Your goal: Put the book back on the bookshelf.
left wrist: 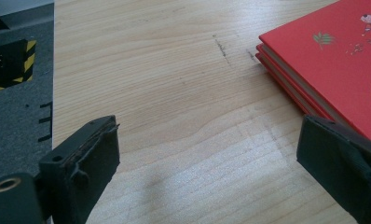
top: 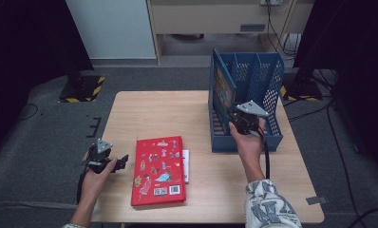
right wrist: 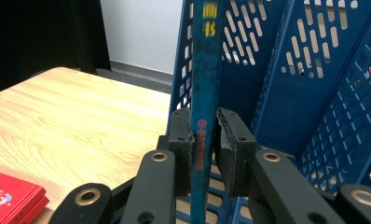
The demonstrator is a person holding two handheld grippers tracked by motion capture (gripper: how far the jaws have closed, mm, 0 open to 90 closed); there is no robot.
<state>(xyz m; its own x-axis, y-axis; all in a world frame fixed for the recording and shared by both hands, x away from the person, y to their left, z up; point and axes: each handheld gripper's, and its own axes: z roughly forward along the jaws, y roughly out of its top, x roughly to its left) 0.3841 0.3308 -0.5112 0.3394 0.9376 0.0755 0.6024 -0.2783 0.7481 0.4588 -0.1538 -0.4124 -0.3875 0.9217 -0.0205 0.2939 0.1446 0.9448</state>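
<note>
Three slots divide the blue perforated file rack (top: 268, 95), which stands on the tabletop (top: 154, 114) at about two o'clock in the high view, its open front facing six o'clock. One thin blue book (right wrist: 205, 70) stands in the leftmost slot, against the rack's nine o'clock wall; the other two slots show bare mesh. That book is upright on its lower edge, long axis vertical, its spine toward the right tongs (right wrist: 205, 154) and its printed cover facing nine o'clock. The right tongs are pinching the spine low down, one pad on each side. A red book (top: 158, 170) with cartoon stickers lies flat at about seven o'clock, long axis running six to twelve, resting on other volumes beneath it. The left tongs (left wrist: 207, 158) hover just beside its nine o'clock edge, spread wide over bare wood, holding nothing.
</note>
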